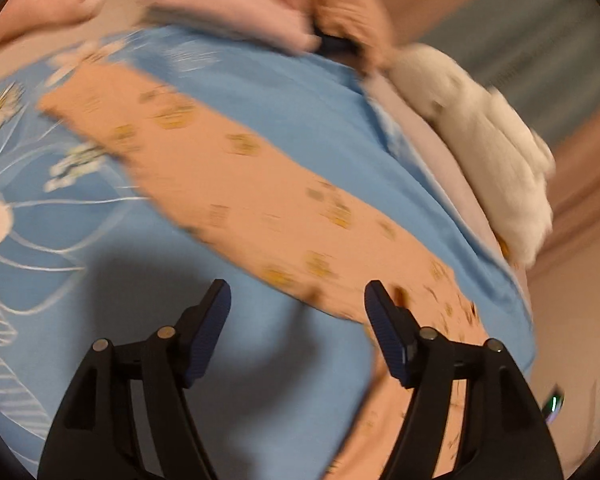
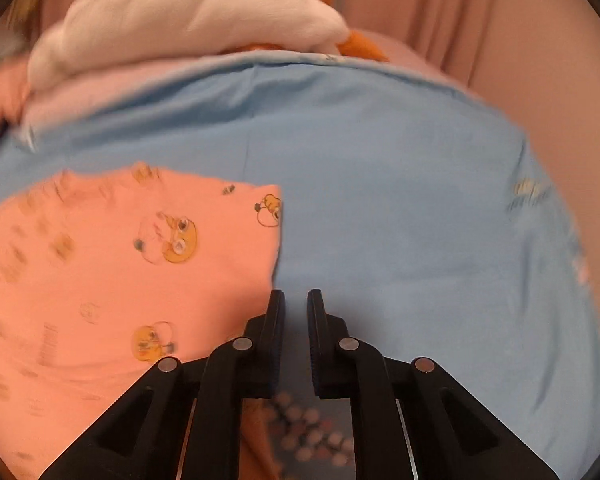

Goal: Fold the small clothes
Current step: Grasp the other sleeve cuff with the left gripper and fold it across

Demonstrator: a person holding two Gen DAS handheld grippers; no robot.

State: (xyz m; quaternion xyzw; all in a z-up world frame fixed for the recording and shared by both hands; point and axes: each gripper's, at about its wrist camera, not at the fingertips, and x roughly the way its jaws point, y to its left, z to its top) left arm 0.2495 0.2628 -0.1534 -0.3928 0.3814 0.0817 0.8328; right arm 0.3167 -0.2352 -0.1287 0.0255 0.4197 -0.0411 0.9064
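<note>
Your garment [image 1: 228,184] lies flat on the blue sheet [image 1: 284,92]; it's light, soft and limp, so pinch it at a corner or hem. Your left gripper [image 1: 298,300] gapes wide and empty; your right gripper [image 2: 296,304] is nearly closed, holding nothing, beside the garment's right edge.

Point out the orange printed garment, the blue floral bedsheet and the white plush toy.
Orange cartoon-print cotton garment [image 2: 100,280]: right wrist view, flat middle.
Blue floral fabric bedsheet [image 1: 268,92]: left wrist view, bare patch above the garment.
White fluffy plush toy [image 1: 496,160]: left wrist view, body.
</note>
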